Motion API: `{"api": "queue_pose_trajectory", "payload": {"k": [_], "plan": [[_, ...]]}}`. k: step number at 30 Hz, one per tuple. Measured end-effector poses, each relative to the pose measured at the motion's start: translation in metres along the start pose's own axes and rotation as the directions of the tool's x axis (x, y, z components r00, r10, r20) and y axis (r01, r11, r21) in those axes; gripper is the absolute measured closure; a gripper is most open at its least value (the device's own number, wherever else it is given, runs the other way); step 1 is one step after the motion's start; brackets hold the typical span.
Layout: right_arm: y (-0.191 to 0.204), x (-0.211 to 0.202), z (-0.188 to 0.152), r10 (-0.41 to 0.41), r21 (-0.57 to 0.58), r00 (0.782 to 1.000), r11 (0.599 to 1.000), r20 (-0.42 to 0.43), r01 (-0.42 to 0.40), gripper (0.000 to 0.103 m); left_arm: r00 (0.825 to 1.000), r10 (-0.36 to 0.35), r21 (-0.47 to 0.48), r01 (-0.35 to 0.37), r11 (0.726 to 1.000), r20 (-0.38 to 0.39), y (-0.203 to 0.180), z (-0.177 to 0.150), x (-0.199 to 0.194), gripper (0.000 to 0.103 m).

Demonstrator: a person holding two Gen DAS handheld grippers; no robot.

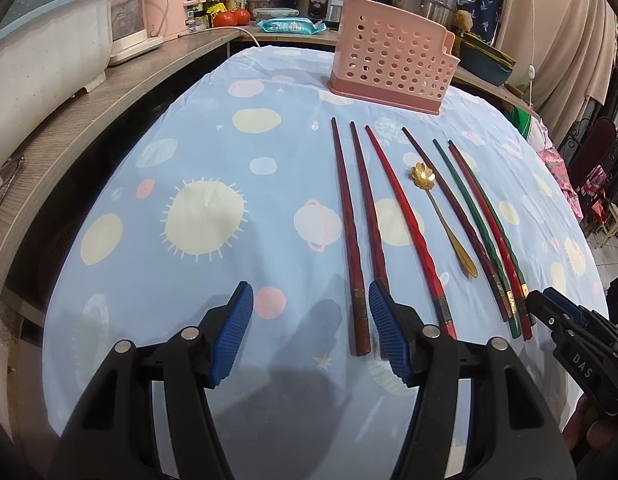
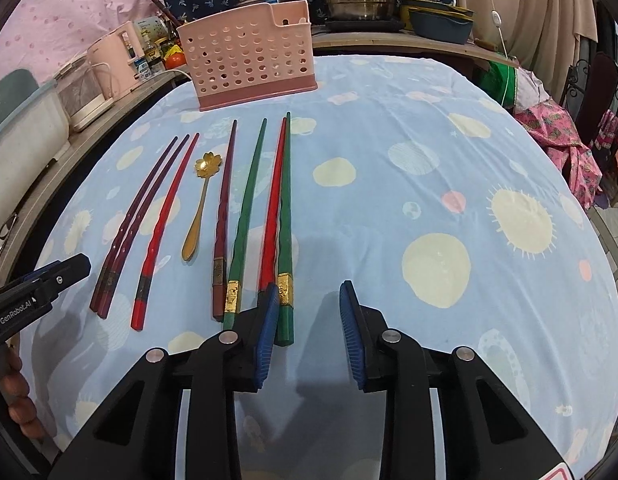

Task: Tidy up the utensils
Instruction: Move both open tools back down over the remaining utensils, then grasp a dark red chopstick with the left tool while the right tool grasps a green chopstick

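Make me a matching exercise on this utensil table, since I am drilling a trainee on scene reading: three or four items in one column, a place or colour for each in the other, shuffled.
Column one:
1. holder
2. spoon
3. outermost chopstick beside the right gripper
4. left gripper

Column two:
A. gold, lying among the chopsticks
B. green
C. pink, standing at the far edge of the tablecloth
D. open, nothing between its pads

Pairs: 1-C, 2-A, 3-B, 4-D
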State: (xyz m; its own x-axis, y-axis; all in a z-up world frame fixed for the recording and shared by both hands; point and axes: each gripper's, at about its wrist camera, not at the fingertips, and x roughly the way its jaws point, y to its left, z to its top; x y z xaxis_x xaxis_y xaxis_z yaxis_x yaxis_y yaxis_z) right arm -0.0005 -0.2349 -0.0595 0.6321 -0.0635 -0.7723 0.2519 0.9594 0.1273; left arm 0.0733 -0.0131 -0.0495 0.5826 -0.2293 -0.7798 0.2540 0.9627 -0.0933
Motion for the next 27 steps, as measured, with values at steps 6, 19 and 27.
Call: {"api": "queue_pose_trajectory", "payload": {"k": [6, 19, 27], "plan": [[0.001, 0.001, -0.001, 0.003, -0.004, 1.000, 1.000, -0.002, -0.003, 0.074, 1.000, -0.003, 0.006, 0.003, 1.000, -0.008, -0.003, -0.002, 0.003, 0.046], [0.000, 0.004, -0.003, -0.003, -0.017, 1.000, 1.000, -0.008, 0.003, 0.094, 0.999, 0.018, 0.038, -0.017, 0.999, -0.030, -0.009, -0.009, 0.012, 0.050], [0.000, 0.003, -0.003, -0.004, -0.023, 1.000, 1.000, -0.005, 0.004, 0.095, 1.000, 0.022, 0.063, -0.021, 0.998, -0.021, -0.010, -0.012, 0.012, 0.079]]}}
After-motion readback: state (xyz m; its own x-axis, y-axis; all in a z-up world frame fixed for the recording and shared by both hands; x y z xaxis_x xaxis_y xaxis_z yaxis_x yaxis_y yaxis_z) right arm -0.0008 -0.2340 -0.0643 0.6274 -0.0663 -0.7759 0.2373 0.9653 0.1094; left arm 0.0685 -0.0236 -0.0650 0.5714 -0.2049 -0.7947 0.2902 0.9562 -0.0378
